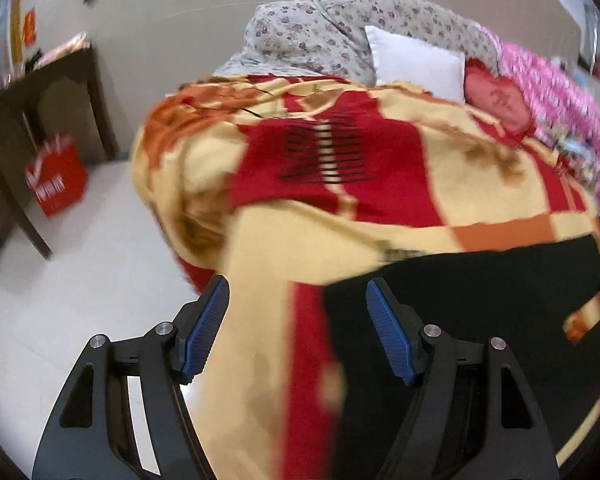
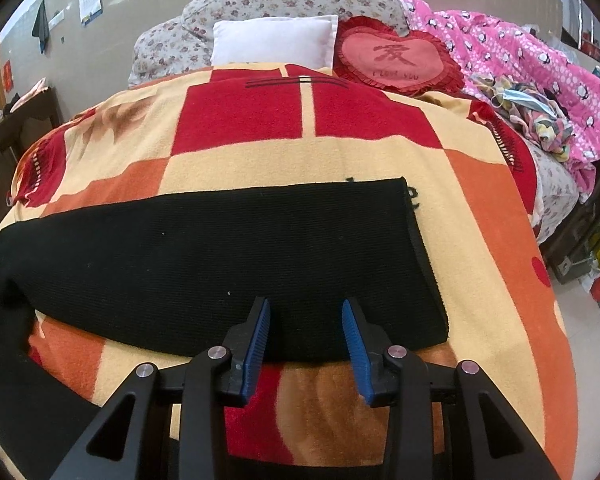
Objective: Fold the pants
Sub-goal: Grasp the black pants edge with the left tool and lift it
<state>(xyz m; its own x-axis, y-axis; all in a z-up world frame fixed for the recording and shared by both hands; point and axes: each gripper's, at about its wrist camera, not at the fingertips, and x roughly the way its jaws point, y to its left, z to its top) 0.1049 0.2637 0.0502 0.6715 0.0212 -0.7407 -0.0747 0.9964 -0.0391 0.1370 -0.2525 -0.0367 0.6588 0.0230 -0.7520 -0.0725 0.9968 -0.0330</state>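
Observation:
Black knit pants [image 2: 220, 248] lie flat across a red, cream and orange blanket [image 2: 284, 160] on a bed, folded into a long band with a neat right end. My right gripper [image 2: 306, 302] hovers over the band's near edge. Its blue pads [image 2: 260, 340] stand apart, the cloth lies below the gap, and neither pad presses on it. In the blurred left wrist view my left gripper [image 1: 297, 282] is open wide with nothing in it, above the blanket [image 1: 260, 320] near the bed's left side. The pants [image 1: 480, 312] lie just to its right.
A white pillow [image 2: 274, 40], a red heart cushion [image 2: 396, 60] and a pink quilt [image 2: 520, 64] sit at the bed's head and right. A dark wooden table [image 1: 40, 120] and a red bag [image 1: 56, 180] stand on the pale floor to the left.

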